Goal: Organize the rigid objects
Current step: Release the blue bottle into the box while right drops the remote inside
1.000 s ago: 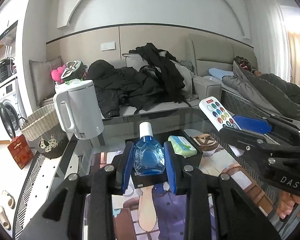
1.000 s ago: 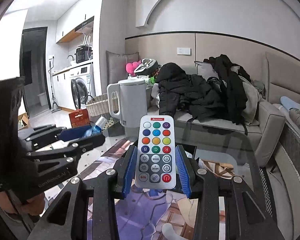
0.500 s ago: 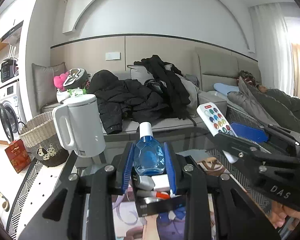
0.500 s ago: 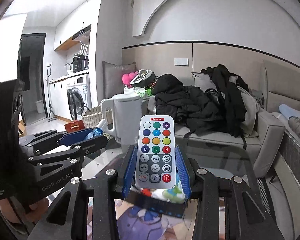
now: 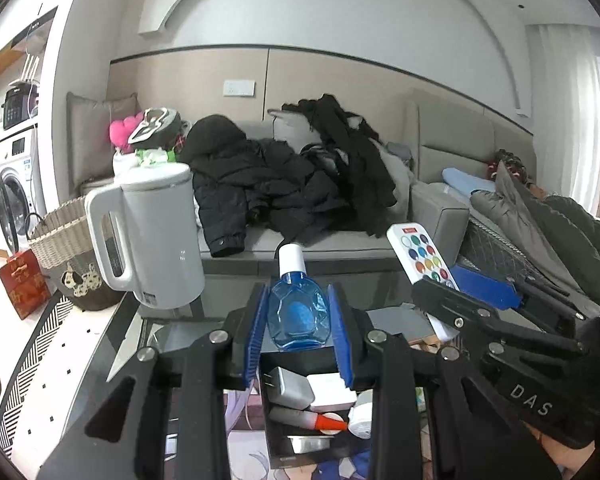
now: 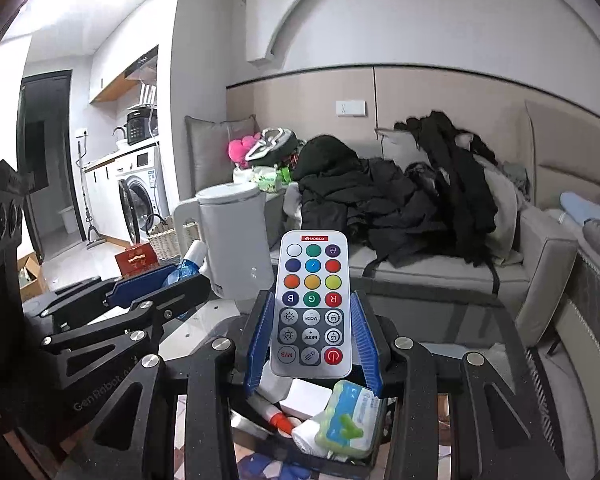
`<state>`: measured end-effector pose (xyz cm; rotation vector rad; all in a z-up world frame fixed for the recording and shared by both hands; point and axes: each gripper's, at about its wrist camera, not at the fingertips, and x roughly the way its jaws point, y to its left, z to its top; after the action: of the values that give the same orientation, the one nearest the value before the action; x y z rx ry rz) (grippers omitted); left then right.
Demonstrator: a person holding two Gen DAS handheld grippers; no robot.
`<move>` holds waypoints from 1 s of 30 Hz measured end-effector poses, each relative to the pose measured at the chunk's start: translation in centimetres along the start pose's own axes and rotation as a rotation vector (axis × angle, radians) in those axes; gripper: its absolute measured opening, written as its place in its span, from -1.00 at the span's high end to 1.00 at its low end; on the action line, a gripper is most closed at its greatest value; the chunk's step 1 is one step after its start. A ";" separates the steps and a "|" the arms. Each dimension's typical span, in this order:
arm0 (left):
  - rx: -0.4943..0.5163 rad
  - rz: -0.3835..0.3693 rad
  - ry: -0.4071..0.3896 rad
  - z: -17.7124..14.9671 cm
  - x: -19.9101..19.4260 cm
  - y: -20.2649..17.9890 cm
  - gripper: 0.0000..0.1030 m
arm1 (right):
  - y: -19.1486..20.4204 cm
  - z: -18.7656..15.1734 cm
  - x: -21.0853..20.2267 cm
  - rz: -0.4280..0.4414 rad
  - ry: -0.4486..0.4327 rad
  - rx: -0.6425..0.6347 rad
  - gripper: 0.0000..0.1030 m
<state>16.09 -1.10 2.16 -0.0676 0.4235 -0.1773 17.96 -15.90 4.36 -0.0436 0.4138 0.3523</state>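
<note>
- The left gripper (image 5: pixel 298 330), black-armed with blue ribbed pads, is clamped on a small clear-blue plastic bottle with a white cap (image 5: pixel 296 306); the bottle stands upright between the pads, at the centre of the left wrist view.
- The right gripper (image 6: pixel 312 338), of the same build, is clenched on a slim white remote control with coloured round buttons (image 6: pixel 312 304), its long sides pressed by the pads, its red-labelled end pointing to 12 o'clock.
- In the left wrist view the remote shows at 3 o'clock of the bottle, well apart from it.
- Below both grippers, toward 6 o'clock, sits an open black rectangular box (image 5: pixel 284 446) on a glass-topped table (image 5: pixel 168 332).
- In the box lie a white plug adapter (image 5: pixel 290 386), a tube with an orange-red tip (image 5: pixel 324 423) and a green-and-white soft packet (image 6: pixel 350 418).
- A white electric kettle with a large handle (image 5: pixel 156 236) stands on the table at 10 o'clock of the bottle.
- Behind, at 12 o'clock, a grey sofa (image 5: pixel 436 210) carries a heap of black jackets (image 5: pixel 284 184).
</note>
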 end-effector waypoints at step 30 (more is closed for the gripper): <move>-0.078 -0.027 0.435 -5.0 7.4 0.6 0.05 | -2.1 -6.2 9.5 0.094 0.456 0.149 0.24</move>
<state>20.72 -2.05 -5.37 -0.1119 0.8636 -0.2023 24.42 -15.47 -5.25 0.0424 0.8944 0.4040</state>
